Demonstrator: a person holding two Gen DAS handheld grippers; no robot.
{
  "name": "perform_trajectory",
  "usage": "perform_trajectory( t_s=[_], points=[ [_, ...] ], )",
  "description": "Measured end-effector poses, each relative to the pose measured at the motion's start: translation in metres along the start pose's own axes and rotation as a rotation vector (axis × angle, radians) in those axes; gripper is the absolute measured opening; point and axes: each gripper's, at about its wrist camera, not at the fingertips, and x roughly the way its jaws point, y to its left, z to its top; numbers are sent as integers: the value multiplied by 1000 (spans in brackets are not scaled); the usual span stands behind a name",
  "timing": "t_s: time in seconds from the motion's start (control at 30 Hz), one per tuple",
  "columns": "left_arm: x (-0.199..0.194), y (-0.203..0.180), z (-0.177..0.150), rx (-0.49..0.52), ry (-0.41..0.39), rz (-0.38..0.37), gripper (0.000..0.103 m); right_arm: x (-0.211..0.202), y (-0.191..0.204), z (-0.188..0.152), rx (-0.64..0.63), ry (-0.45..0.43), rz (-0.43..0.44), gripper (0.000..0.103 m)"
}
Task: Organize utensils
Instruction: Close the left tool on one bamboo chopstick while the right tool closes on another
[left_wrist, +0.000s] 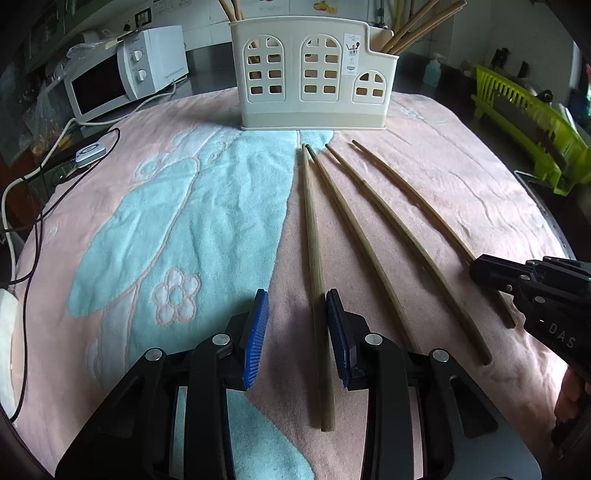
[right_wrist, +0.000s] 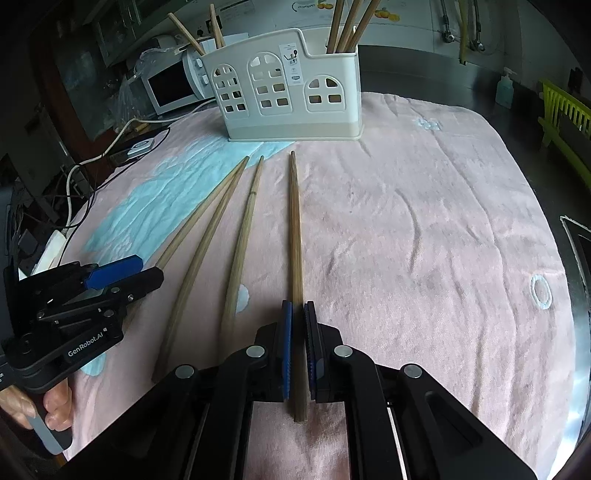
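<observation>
The right gripper (right_wrist: 298, 314) pinches one chopstick (right_wrist: 295, 236) lying before the utensil holder (right_wrist: 291, 92). The left gripper (left_wrist: 295, 325) stands spread around another chopstick (left_wrist: 313, 236), pads not pressing it.

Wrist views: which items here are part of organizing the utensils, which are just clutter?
Job:
- loose chopsticks on the towel
- utensil holder, already holding some chopsticks
- right gripper, shut on the rightmost chopstick
- left gripper, astride the leftmost chopstick pair

Clutter:
- microwave
- green dish rack
- cables
- soap bottle

A pink-and-blue towel (right_wrist: 424, 229) carries four wooden chopsticks (left_wrist: 354, 229) and a cream utensil holder (left_wrist: 314, 77)
</observation>
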Motion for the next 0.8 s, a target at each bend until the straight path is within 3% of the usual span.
perform_trajectory(
  t_s=[0.27,0.43,0.5,0.57,0.8],
  points=[
    [-1,2,-2,-2,-4,-34,32,-1,0,-4,-1,-7,-4,7],
    [-1,-2,-2,50,-2,-26,32,-2,5,-5,-18,-18,-31,6],
    [-1,2,-1,50,5,-48,27,-4,7,-6,-21,-22,-37,6],
    [-3,6,1,45,12,-69,10,-7,8,-5,-29,-27,-35,6],
    [-19,20,7,32,-37,-122,5,-39,17,3,-69,-97,-56,6]
  ],
)
